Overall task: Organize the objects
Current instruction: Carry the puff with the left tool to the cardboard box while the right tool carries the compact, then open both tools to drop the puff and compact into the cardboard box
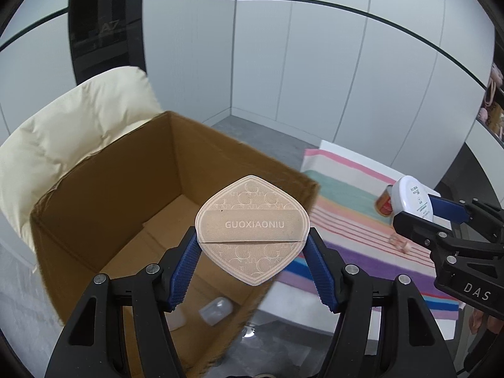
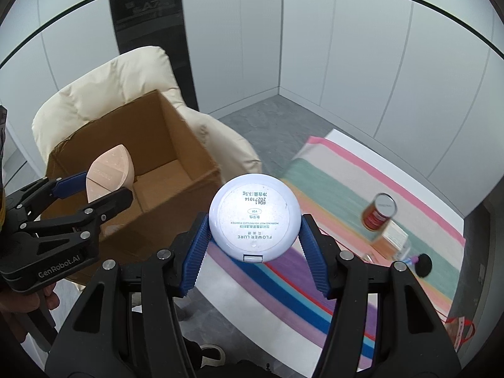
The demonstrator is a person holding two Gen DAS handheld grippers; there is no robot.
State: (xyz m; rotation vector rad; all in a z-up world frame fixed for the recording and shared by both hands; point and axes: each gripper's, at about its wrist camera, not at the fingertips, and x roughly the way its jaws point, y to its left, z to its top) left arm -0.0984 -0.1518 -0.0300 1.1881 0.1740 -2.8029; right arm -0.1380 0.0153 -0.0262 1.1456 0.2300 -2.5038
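My left gripper (image 1: 252,239) is shut on a beige diamond-shaped powder puff (image 1: 252,230) printed GUOXIAONIU, with both blue pads pressing on its side corners. It hangs over the open cardboard box (image 1: 110,189). My right gripper (image 2: 253,233) is shut on a round white powder compact (image 2: 253,217), underside up, held between the box (image 2: 176,132) and the striped cloth (image 2: 330,189). In the right wrist view the left gripper (image 2: 94,186) shows at the left, carrying the puff (image 2: 107,173). The left wrist view catches the right gripper (image 1: 422,211) and the compact (image 1: 412,197) at the right edge.
The box rests on a cream cushioned chair (image 2: 126,88). A small translucent bottle (image 1: 217,310) lies inside it. On the cloth stand a red-filled jar (image 2: 378,212), a clear bottle with an orange label (image 2: 393,239) and a black round piece (image 2: 423,264). White wall panels stand behind.
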